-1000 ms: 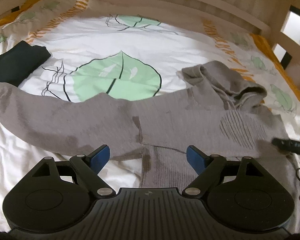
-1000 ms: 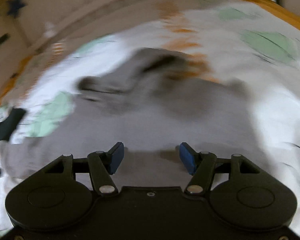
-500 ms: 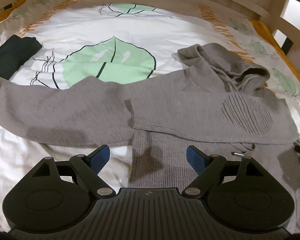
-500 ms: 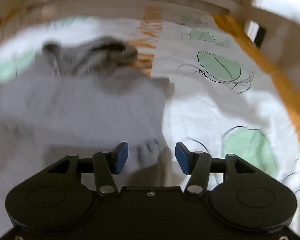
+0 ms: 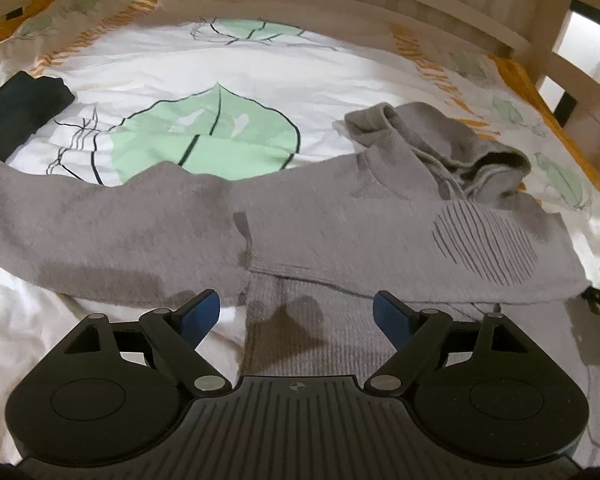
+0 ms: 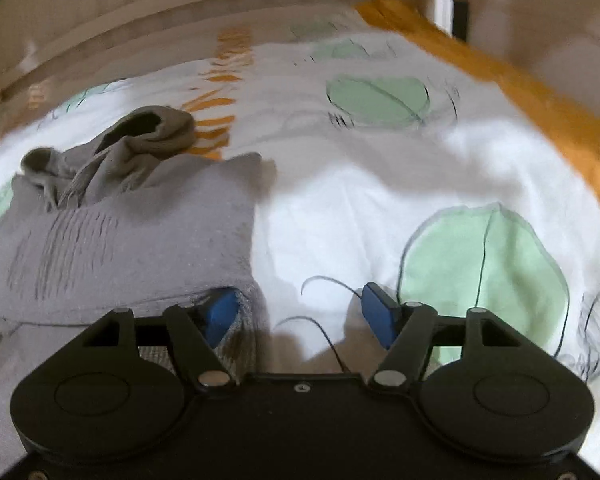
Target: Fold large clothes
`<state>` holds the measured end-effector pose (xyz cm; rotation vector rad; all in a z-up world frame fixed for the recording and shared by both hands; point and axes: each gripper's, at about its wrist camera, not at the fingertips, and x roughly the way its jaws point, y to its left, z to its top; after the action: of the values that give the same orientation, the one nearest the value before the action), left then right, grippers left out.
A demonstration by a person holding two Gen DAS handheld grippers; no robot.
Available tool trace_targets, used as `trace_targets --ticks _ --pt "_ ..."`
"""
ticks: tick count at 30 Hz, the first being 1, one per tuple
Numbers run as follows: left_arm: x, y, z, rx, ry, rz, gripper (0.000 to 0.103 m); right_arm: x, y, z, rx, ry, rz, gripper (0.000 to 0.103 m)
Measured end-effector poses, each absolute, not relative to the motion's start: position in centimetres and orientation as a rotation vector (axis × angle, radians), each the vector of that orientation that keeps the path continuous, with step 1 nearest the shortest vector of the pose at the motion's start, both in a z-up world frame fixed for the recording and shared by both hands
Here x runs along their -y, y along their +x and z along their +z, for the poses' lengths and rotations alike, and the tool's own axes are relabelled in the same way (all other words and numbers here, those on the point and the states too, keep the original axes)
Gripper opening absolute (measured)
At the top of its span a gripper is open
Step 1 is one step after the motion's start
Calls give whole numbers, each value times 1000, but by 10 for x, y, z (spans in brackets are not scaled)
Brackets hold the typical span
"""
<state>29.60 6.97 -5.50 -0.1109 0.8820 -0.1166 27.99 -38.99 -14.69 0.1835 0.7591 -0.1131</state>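
Lying across a leaf-print duvet (image 5: 260,80): grey hoodie (image 5: 340,240), one sleeve (image 5: 420,256) already crossing the chest, the other sleeve (image 5: 100,232) trailing outward. Hovering spread and empty: left gripper (image 5: 296,312) and right gripper (image 6: 296,316). Probably best pinching both fabric layers at the side edge before closing.
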Motion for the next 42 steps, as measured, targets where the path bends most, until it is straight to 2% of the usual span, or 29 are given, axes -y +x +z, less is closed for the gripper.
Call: trace_targets --ticks 13,17,19,21,23,25,28,36,37,42 --pt "-68 317 -66 -781 -25 -24 84 379 279 -135 -836 177 -135 73" --pt "-65 328 -97 -937 91 64 85 373 274 -124 -821 157 -132 74" --pt "-75 325 -102 -919 26 56 86 368 271 -114 -791 144 -124 74" --pt "-82 324 -95 -916 -21 50 85 362 267 -100 -736 147 -91 77" --pt "-86 319 -85 -877 -52 29 85 355 263 -84 -667 182 -22 87" --pt "-95 313 -75 -840 -73 2 86 347 260 -75 -623 226 47 93" --pt "-118 307 -64 -812 -86 -24 90 332 259 -73 -608 294 193 102" --pt "-214 310 -52 -825 -213 44 93 277 269 -103 -738 366 355 102" --pt "-231 310 -52 -823 -234 70 96 272 266 -106 -745 363 371 102" --pt "-295 314 -59 -799 -311 177 96 245 258 -110 -718 338 461 102"
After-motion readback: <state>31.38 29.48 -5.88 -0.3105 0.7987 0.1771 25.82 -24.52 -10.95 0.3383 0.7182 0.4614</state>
